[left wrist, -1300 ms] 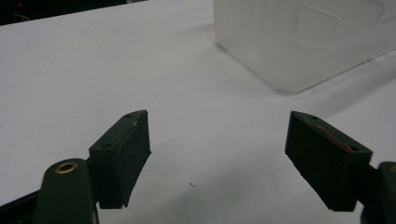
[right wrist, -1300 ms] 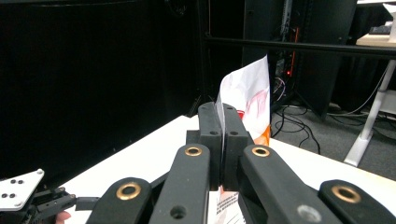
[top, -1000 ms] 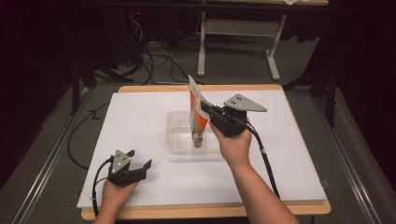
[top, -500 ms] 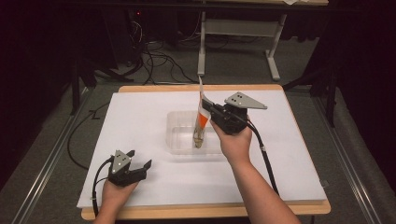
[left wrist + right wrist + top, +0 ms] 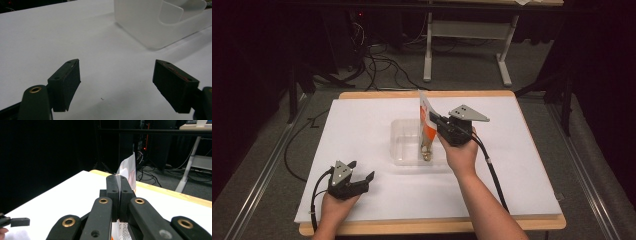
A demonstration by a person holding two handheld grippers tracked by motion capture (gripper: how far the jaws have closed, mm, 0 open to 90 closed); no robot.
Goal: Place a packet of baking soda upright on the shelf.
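My right gripper point(image 5: 435, 120) is shut on a white and orange pouch point(image 5: 427, 122), gripping it near its top edge. The pouch hangs upright, and its lower end reaches down into a clear plastic container point(image 5: 404, 145) at the middle of the white table. In the right gripper view the jaws pinch the pouch point(image 5: 128, 170) flat between the right gripper point(image 5: 119, 182) pads. My left gripper point(image 5: 362, 170) rests on the table at the near left, open with nothing between its jaws. The left gripper view shows the left gripper point(image 5: 117, 85) facing the container point(image 5: 150, 25) across bare table.
A white sheet point(image 5: 362, 120) covers the table, with a wooden rim point(image 5: 427, 227) showing at the near edge. The right gripper's cable point(image 5: 492, 172) trails toward the near right. Floor cables point(image 5: 377, 65) and a desk frame point(image 5: 502, 60) lie beyond the far edge.
The right hand has sunk with the pouch, so its lower end now sits deeper in the container, and the pouch has turned more edge-on. The left hand has not moved.
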